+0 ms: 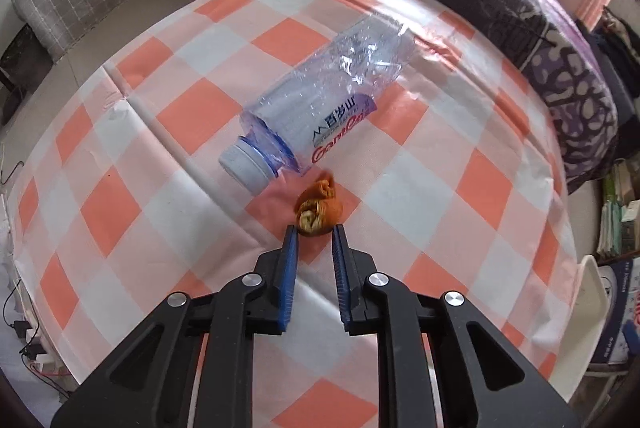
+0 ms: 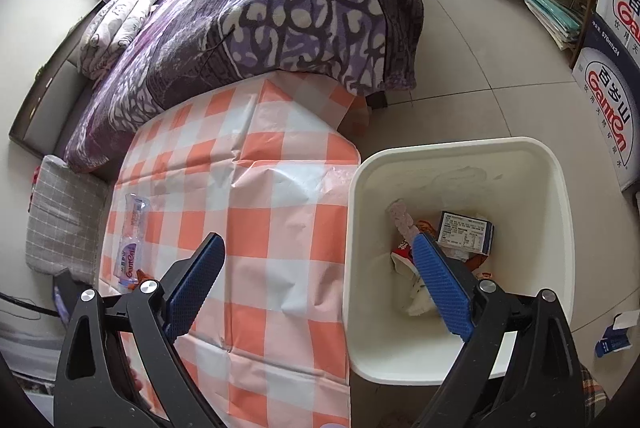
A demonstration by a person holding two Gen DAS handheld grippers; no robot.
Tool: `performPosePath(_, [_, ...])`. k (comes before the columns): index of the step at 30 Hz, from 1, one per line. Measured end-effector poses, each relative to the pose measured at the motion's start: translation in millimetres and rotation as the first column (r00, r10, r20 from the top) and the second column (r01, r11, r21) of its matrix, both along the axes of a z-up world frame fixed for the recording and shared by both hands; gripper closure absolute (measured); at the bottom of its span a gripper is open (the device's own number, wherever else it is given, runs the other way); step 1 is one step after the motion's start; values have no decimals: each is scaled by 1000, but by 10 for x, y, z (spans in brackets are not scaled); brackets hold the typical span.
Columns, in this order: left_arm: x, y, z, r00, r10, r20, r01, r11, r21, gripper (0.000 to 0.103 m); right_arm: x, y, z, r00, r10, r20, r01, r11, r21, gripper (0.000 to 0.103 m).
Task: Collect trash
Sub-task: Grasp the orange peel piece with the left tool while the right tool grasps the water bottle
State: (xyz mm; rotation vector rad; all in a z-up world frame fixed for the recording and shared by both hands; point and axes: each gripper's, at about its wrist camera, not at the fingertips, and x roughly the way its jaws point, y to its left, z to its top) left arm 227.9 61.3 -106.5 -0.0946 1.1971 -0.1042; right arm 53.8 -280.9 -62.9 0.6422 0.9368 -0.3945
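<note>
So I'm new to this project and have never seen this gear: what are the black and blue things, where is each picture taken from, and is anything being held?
They are hand-held tongs, one per hand, each with a camera looking along its blue fingers. The left view shows the left tongs nearly closed around a crumpled orange scrap, whether gripped I cannot tell, beside a crushed water bottle on the checked tablecloth. The right view shows the right tongs wide open and empty above a white bin with trash inside.

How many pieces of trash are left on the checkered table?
2: a crushed Ganten water bottle lying mid-table, and an orange peel just beside its cap, at the left gripper fingertips. Others may be hidden.
</note>
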Motion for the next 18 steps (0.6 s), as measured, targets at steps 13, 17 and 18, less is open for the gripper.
performPosePath(13, [-142,492,487,999,35,-11,-36,987,-159,73,596,956,-118,987,158,-15,-157,985,65,12])
performPosePath(17, [-39,232,-1,996,47,-74,-47,999,1,41,590,1014,4,984,178,-4,-178,984,-6,12])
performPosePath(18, [-4,193,-61,995,53,-80,-53,999,5,41,594,1000,17,984,176,-5,-176,984,-10,12])
